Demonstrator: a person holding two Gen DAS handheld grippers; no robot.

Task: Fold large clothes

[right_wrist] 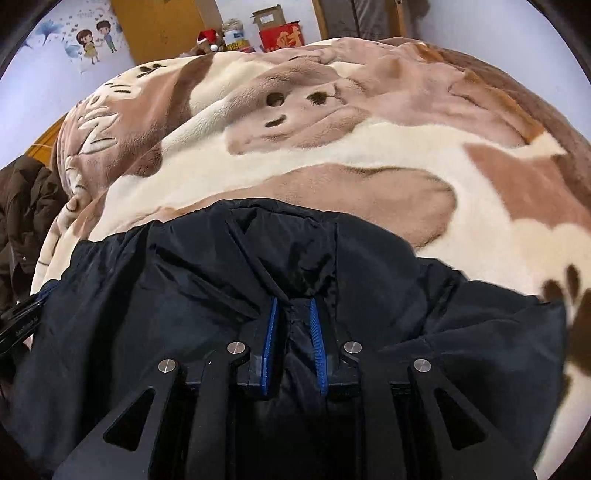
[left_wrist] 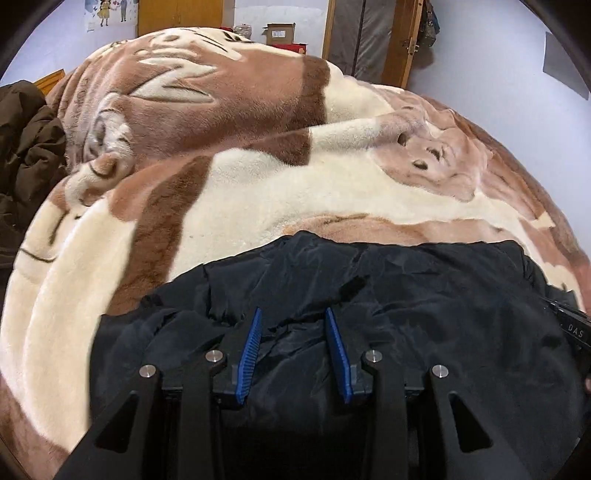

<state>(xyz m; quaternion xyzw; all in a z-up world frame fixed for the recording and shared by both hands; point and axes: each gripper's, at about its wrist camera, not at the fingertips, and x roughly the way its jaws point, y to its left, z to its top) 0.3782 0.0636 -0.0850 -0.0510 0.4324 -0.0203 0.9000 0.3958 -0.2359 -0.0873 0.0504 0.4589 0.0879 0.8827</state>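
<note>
Jacket (left_wrist: pixel 424 295) job, one black puffy one, lying on the bed along the near edge of the plush blanket (left_wrist: pixel 258 184). Going left to right: there's one brown coat (left_wrist: pixel 26 155) heaped at the far left of the bed, well apart from the black one. Then the left tool (left_wrist: pixel 293 314), blue pads spread apart, hovering right over crumpled fabric with nothing pinched as far as I can see. Further right, the right tool (right_wrist: pixel 293 306) has its pads drawn close with a ridge of the jacket bunched between them, so it looks clamped on the cloth.

What worries me: that shell looks slick, so a thin pinch on the right could slide out if it gets pulled hard. And with only one side held, lifting now would probably drag the jacket crooked and wreck the fold line. The fuzzy blanket might also snag and ride along.

Count: one jacket, one coat, one blanket, two tools, one cardboard box (left_wrist: pixel 279 33) in the back.
</note>
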